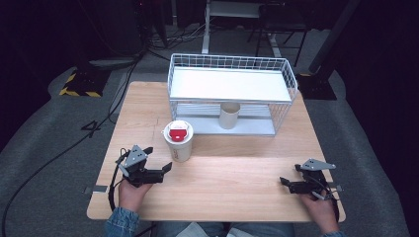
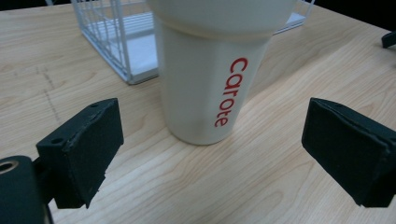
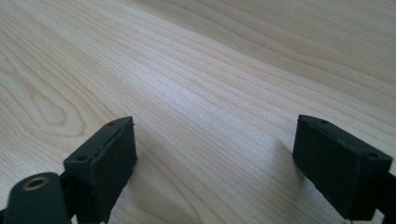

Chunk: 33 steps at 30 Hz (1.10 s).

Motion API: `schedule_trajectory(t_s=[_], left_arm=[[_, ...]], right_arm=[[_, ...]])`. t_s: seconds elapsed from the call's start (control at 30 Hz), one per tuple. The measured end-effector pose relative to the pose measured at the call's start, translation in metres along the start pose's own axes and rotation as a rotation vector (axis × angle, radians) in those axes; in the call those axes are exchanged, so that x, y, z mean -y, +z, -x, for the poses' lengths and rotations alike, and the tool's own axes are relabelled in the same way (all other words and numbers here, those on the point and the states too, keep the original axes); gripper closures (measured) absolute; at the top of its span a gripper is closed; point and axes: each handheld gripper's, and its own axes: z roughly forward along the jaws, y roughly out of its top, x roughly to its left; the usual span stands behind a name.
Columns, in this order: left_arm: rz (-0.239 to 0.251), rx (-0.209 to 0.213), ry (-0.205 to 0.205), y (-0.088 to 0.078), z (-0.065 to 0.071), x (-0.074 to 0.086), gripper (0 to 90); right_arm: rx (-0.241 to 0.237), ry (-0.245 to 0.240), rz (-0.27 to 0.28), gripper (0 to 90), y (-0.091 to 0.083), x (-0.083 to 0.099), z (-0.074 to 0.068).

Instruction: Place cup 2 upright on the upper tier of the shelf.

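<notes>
High view: the cup (image 1: 179, 141) stands upright near the worktop's (image 1: 237, 182) left edge, before the rack (image 1: 232, 94); left gripper (image 1: 160, 170) fingers (image 2: 84, 149) spread beside it, right gripper (image 1: 286, 183) fingers (image 3: 105, 158) spread, empty.

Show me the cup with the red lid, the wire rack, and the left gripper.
cup (image 1: 179, 148): high view, on its white side wall.
wire rack (image 1: 232, 62): high view, on its back top rim.
left gripper (image 1: 159, 160): high view, midway between its open fingertips.
</notes>
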Motion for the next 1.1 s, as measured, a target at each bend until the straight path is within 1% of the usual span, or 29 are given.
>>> schedule_trajectory(t_s=[0.07,0.13,0.2,0.27,0.33,0.43,0.47,0.6,0.7,0.83,0.9,0.97,1.0,1.07,1.1], left_arm=[[0.013,0.01,0.001,0.004,0.001,-0.002,6.1],[0.022,0.006,0.005,0.009,0.002,-0.004,5.8],[0.047,0.004,0.007,0.013,0.002,-0.004,5.4],[0.069,-0.002,0.0,0.016,0.002,-0.005,4.1],[0.089,-0.015,-0.016,0.017,0.001,-0.005,2.5],[0.109,-0.001,-0.042,0.019,-0.002,-0.006,2.1],[0.116,-0.003,-0.048,0.02,-0.002,-0.006,2.1],[0.118,0.002,-0.051,0.027,-0.002,-0.007,2.1],[0.106,-0.001,-0.045,0.033,-0.001,-0.007,2.4],[0.095,-0.004,-0.046,0.039,-0.002,-0.009,2.5],[0.102,-0.003,-0.043,0.042,-0.002,-0.011,2.5],[0.102,-0.001,-0.049,0.046,-0.002,-0.013,2.5],[0.099,0.004,-0.042,0.047,-0.002,-0.013,2.5],[0.101,0.009,-0.052,0.051,-0.002,-0.014,2.5],[0.095,0.008,-0.05,0.053,-0.003,-0.015,2.5]], right_arm=[[0.0,0.0,0.0,14.0,0.0,0.0,0.0],[0.0,0.0,0.0,14.0,0.0,0.0,0.0],[0.0,0.0,0.0,14.0,0.0,0.0,0.0],[0.0,0.0,0.0,14.0,0.0,0.0,0.0],[0.0,0.0,0.0,14.0,0.0,0.0,0.0],[0.0,0.0,0.0,14.0,0.0,0.0,0.0],[0.0,0.0,0.0,14.0,0.0,0.0,0.0],[0.0,0.0,0.0,14.0,0.0,0.0,0.0],[-0.001,0.0,0.001,14.0,0.0,0.0,0.0],[0.0,0.0,0.0,14.0,0.0,0.0,0.0],[-0.001,0.001,0.001,14.0,0.0,0.0,0.0],[-0.001,0.0,0.001,14.0,0.0,0.0,0.0],[0.0,0.001,0.001,14.0,0.001,0.0,0.0],[0.0,0.001,0.001,14.0,0.001,0.0,0.0],[0.0,0.001,0.001,14.0,0.001,0.0,0.0]])
